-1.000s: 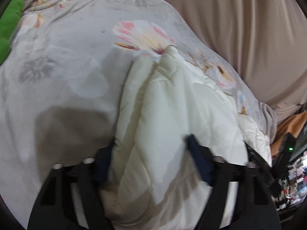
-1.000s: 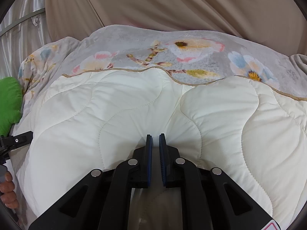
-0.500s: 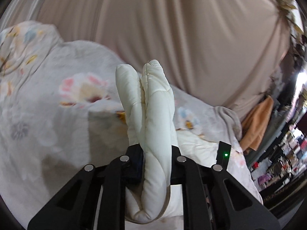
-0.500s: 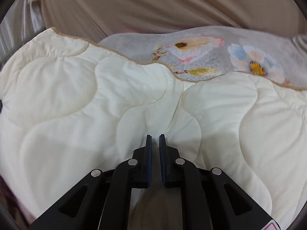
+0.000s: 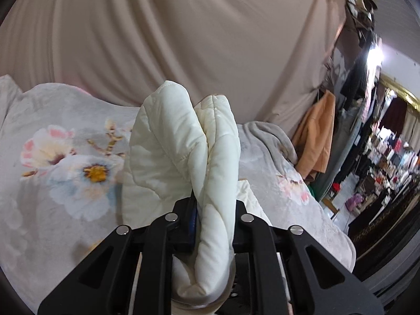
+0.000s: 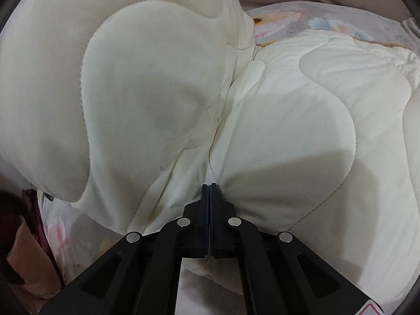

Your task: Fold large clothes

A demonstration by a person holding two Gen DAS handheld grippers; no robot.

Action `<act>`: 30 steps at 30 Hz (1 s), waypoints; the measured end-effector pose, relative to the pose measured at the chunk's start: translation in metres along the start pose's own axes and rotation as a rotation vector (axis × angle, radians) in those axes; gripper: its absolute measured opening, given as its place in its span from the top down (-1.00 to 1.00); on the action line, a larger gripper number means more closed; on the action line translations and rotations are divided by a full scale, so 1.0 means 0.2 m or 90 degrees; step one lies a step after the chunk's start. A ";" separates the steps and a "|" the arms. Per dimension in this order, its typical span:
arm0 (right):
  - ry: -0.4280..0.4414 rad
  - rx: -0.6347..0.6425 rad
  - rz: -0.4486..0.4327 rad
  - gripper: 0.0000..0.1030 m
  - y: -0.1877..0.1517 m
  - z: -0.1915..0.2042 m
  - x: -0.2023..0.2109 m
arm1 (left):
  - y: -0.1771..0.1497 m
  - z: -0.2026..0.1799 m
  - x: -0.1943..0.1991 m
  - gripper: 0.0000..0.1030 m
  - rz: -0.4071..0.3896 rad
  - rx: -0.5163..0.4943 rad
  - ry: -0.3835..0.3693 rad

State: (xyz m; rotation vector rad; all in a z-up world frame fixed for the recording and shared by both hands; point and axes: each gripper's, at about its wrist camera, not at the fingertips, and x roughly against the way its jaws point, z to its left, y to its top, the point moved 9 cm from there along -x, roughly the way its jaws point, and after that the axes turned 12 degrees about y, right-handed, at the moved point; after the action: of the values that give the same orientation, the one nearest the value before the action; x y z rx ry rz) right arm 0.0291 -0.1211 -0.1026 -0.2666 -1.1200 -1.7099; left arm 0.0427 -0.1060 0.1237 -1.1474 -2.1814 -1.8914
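The cream quilt [image 5: 183, 162] has been gathered into a thick bunch and clamped in the left claw [image 5: 212, 218], which was spread wide a second ago. In the right wrist view, the quilt [image 6: 157, 92] has been raised, covering the upper left of the frame.

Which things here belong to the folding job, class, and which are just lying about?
Part of the job:
cream quilted cover
left gripper, clamped on a doubled fold of it
right gripper, pinching its edge

Just lying about:
beige curtain
orange garment
grey blanket
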 end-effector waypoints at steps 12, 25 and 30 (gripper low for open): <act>0.081 -0.142 -0.098 0.99 -0.21 -0.15 0.36 | -0.22 -0.56 -0.59 0.77 0.122 -0.103 -0.018; -0.046 -0.184 -0.244 0.80 -0.30 -0.45 0.98 | -0.65 -0.73 -0.96 0.71 0.188 -0.191 0.028; -0.109 -0.186 -0.309 0.72 -0.20 -0.52 1.20 | -0.58 -0.75 -0.78 0.38 0.156 -0.182 -0.014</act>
State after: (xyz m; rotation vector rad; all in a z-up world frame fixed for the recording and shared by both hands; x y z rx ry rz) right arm -0.0790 -0.3510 -0.0276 -0.3474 -1.1163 -2.3251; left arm 0.0298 -0.3118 -0.0096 -1.4098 -1.7206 -2.1306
